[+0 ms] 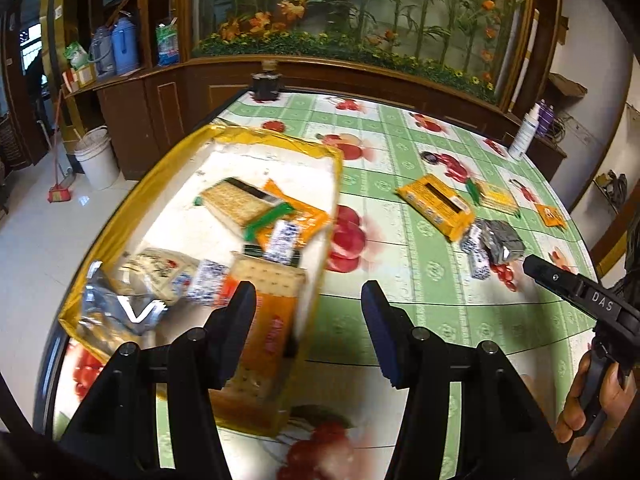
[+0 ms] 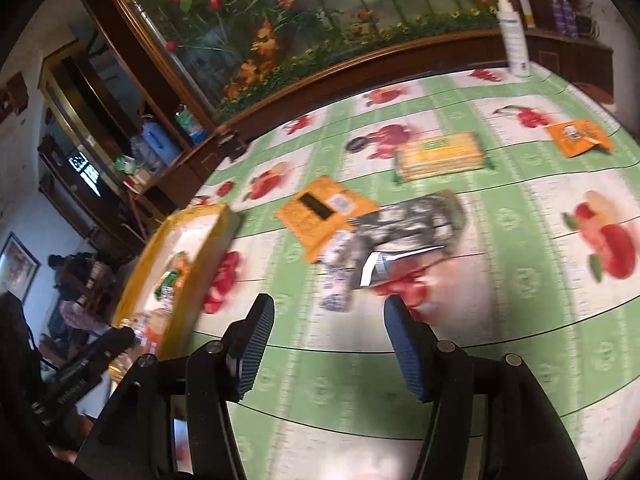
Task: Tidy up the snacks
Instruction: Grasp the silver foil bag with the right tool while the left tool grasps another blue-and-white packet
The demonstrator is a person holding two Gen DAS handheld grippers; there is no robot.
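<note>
A yellow-rimmed tray (image 1: 280, 142) on the left of the table holds several snack packs, among them a cracker pack (image 1: 240, 202) and a silver pouch (image 1: 116, 312). My left gripper (image 1: 308, 300) is open and empty, above the tray's near right edge. On the cloth to the right lie an orange pack (image 1: 434, 204), a green-and-yellow cracker pack (image 1: 494, 196), a small orange sachet (image 1: 550, 214), a silver pack (image 1: 502, 240) and a blue-white candy (image 1: 478, 260). My right gripper (image 2: 328, 316) is open and empty, just short of the silver pack (image 2: 416, 220) and the candy (image 2: 338, 280).
A white spray bottle (image 1: 524, 132) stands at the table's far right edge; a dark jar (image 1: 266, 82) stands at the far edge. A wooden cabinet with a flower display runs behind the table. White buckets (image 1: 96, 156) stand on the floor at left.
</note>
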